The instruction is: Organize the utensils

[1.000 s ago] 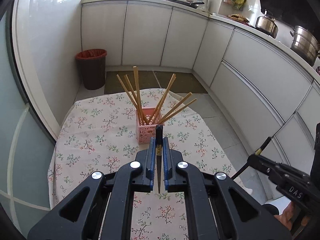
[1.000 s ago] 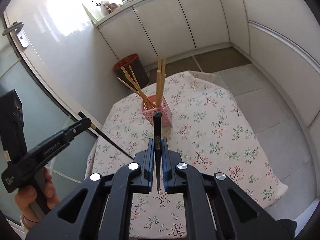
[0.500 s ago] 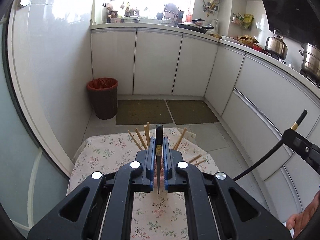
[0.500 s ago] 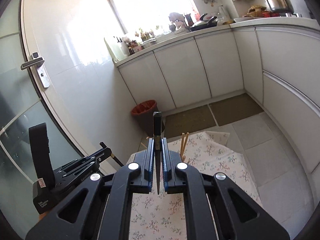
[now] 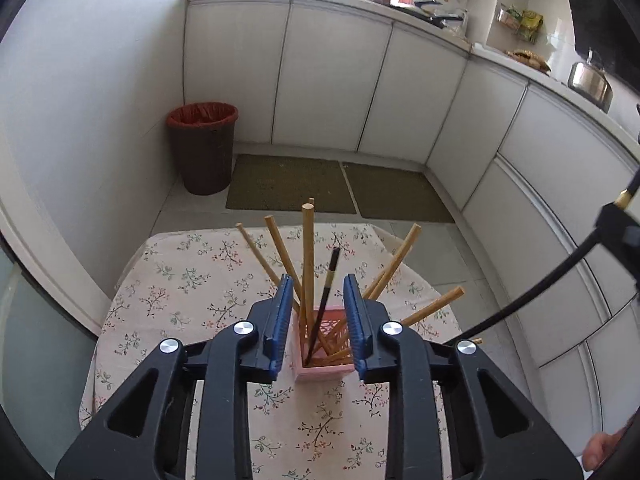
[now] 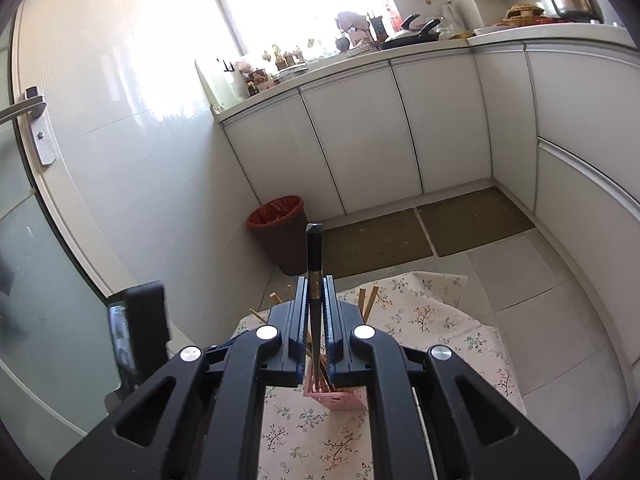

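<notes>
Pink plastic makes up the lattice holder (image 5: 324, 356), which stands on the flowered cloth of the desk (image 5: 192, 292) directly below and between the fingers of the left tool (image 5: 316, 320). That tool is spread wide and grips nothing. One black chopstick (image 5: 325, 300) leans in the holder between its blue pads, tip down inside the box, free of both fingers. Around it, light wooden chopsticks (image 5: 308, 256) fan out of the same holder, some tilting away beyond the tool and some off to its right.

The right tool (image 6: 316, 320) is pinched narrow on a second black chopstick (image 6: 314, 256), which stands upright between its pads with the blunt end poking out ahead of the fingers. The holder (image 6: 340, 398) sits just beneath this tool's fingertips. Ahead of both tools, on the floor, is a brown bin (image 5: 202, 146) with a red liner, beside two dark mats (image 5: 288, 184).
</notes>
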Tool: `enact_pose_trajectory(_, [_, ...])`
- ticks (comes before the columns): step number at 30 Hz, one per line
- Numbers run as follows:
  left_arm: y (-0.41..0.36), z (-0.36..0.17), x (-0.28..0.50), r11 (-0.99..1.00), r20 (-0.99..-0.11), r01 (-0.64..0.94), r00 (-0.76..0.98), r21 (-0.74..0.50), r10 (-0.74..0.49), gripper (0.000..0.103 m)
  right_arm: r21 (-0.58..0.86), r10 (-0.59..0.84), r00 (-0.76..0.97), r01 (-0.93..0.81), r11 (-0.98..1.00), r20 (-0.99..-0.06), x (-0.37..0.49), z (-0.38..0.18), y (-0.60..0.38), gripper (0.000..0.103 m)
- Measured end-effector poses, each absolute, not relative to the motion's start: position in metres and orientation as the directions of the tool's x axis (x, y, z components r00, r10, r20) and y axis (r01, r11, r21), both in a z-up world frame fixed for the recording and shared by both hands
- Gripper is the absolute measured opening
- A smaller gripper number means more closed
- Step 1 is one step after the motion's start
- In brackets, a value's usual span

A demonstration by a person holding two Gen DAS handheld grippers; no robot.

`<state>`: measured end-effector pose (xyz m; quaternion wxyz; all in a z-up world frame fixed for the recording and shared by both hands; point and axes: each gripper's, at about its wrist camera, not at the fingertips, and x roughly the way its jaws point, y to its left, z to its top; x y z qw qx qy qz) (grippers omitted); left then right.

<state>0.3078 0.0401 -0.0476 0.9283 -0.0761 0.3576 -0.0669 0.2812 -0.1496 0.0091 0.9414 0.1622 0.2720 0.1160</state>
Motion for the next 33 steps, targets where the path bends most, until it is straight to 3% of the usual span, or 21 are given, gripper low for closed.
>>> enact_pose_trajectory(4, [0.073,-0.027,0.285,0.964,-0.562,0.016,0.81,-0.264,-0.167,0.054,0.345,0.286,0.829,-0.121,0.931,-0.481,0.298,-0.005,-0.135,0.007])
enact_pose_trajectory(12, [0.098,-0.031,0.289,0.961,-0.575,-0.051,0.809,-0.272,-0.12,0.055,0.272,0.263,0.833,-0.142,0.952,-0.487,0.325,-0.052,-0.097,0.007])
enact_pose_trajectory(17, [0.104,-0.038,0.286,0.969,-0.599,-0.13,0.801,-0.208,-0.021,0.062,0.251,0.259,0.802,-0.14,0.958,-0.539,0.332,-0.084,-0.077,0.011])
enact_pose_trajectory(21, [0.107,-0.02,0.266,0.97,-0.534,-0.194,0.841,-0.146,0.088,0.084,0.175,0.214,0.845,-0.144,0.974,-0.49,0.311,-0.056,-0.076,0.011])
enact_pose_trajectory(24, [0.103,-0.005,0.246,0.968,-0.487,-0.222,0.862,-0.117,0.139,0.092,0.155,0.176,0.865,-0.115,0.981,-0.469,0.291,-0.031,-0.085,0.023])
enact_pose_trajectory(33, [0.075,0.023,0.189,0.976,-0.446,-0.205,0.882,-0.076,0.151,0.096,0.093,0.062,0.892,-0.023,0.995,-0.447,0.216,0.009,-0.113,0.053])
